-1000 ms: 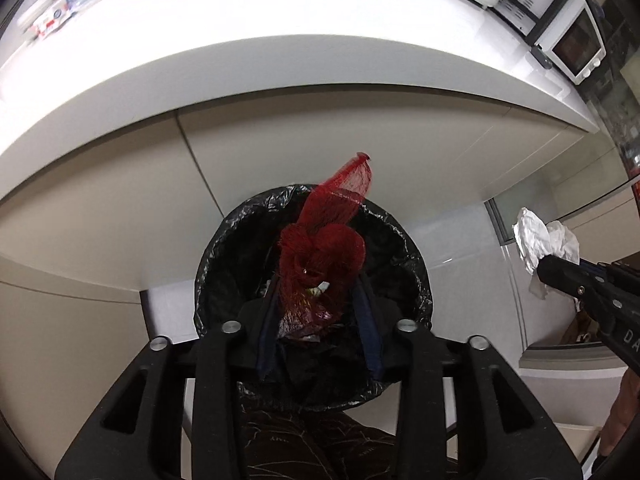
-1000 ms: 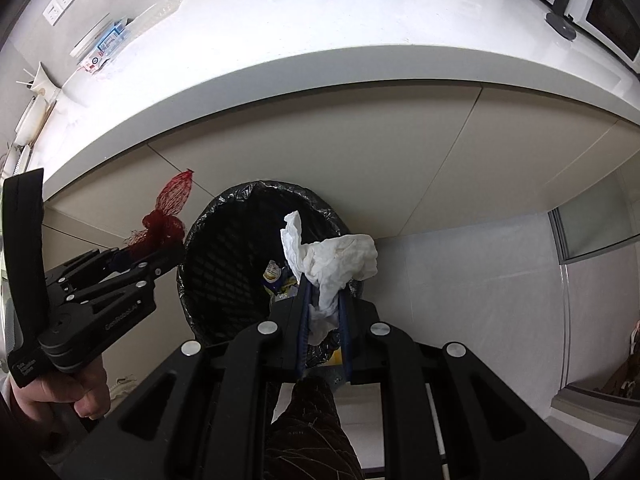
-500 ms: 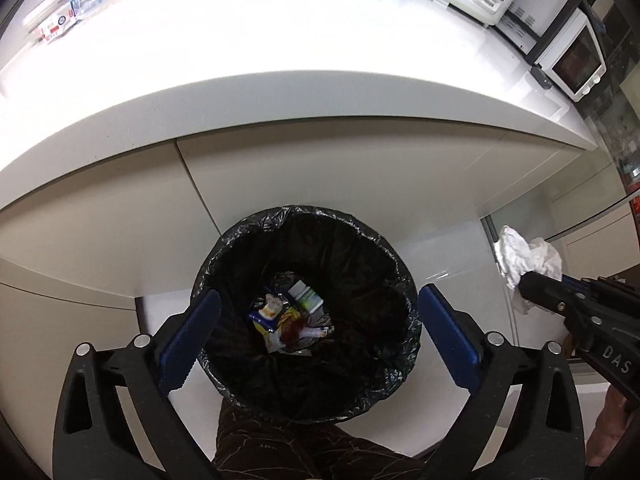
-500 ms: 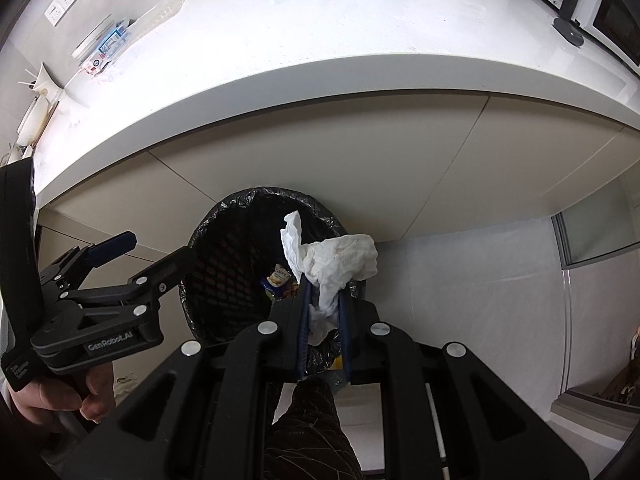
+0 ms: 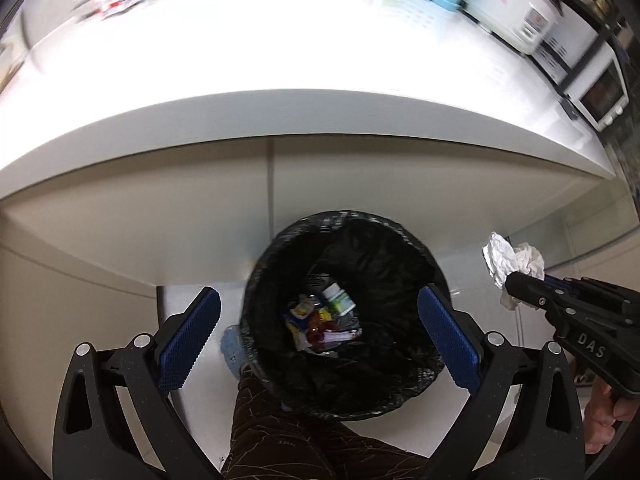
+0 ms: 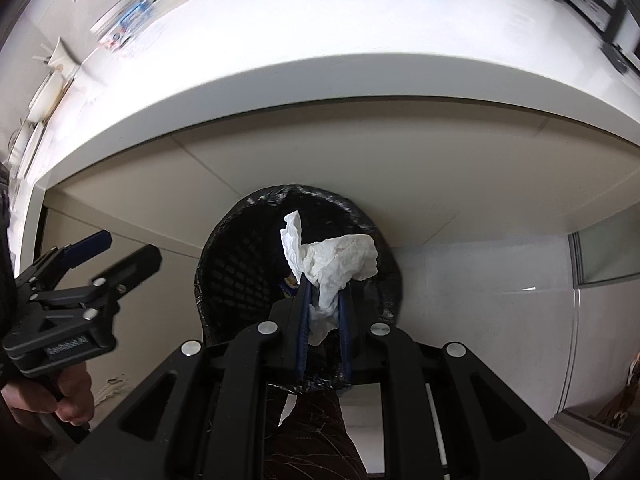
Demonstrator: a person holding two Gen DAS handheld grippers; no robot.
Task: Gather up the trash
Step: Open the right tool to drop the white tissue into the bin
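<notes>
Tissue (image 6: 332,260), crumpled and white, sits pinched in the right claw (image 6: 325,320) above the bin (image 6: 224,276) mouth, which stands below the surface (image 6: 320,80) edge. The left claw (image 5: 318,336) gapes wide and empty over the bin. Judged next: spread the right claw's jaws so the tissue drops inside.

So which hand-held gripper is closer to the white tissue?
The right hand-held gripper: it is shut on the tissue above the bin. The left hand-held gripper is open and empty, off to the side.
</notes>
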